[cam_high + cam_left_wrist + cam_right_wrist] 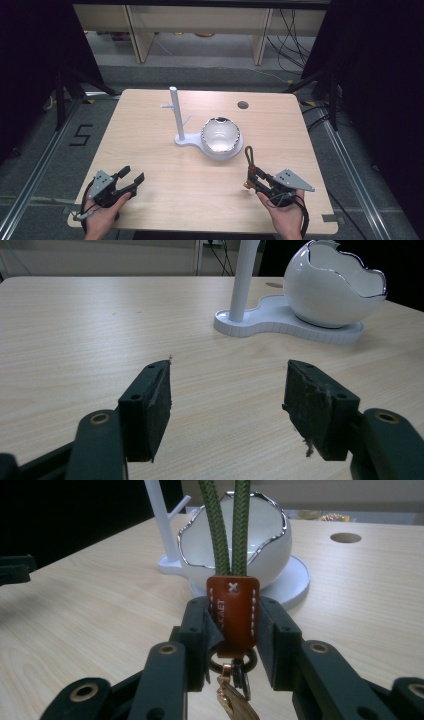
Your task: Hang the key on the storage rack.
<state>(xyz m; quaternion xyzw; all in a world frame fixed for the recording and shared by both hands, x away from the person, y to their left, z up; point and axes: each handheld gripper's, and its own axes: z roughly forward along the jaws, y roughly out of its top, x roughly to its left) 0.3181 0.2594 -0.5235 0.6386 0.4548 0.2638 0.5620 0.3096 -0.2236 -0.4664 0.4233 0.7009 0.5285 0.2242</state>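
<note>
My right gripper is shut on a keychain's brown leather tab. A green cord loop rises from the tab, and a metal ring and gold clasp hang below it. In the high view the keychain is held by the right gripper near the table's front right, just in front of the white egg-shaped bowl. The bowl sits on a white stand whose base carries an upright post with side pegs. My left gripper is open at the front left, nothing between its jaws.
The light wooden table has a round cable hole at the back right. Beyond the far edge stand wooden shelf legs and cables on the floor. Dark curtains flank both sides.
</note>
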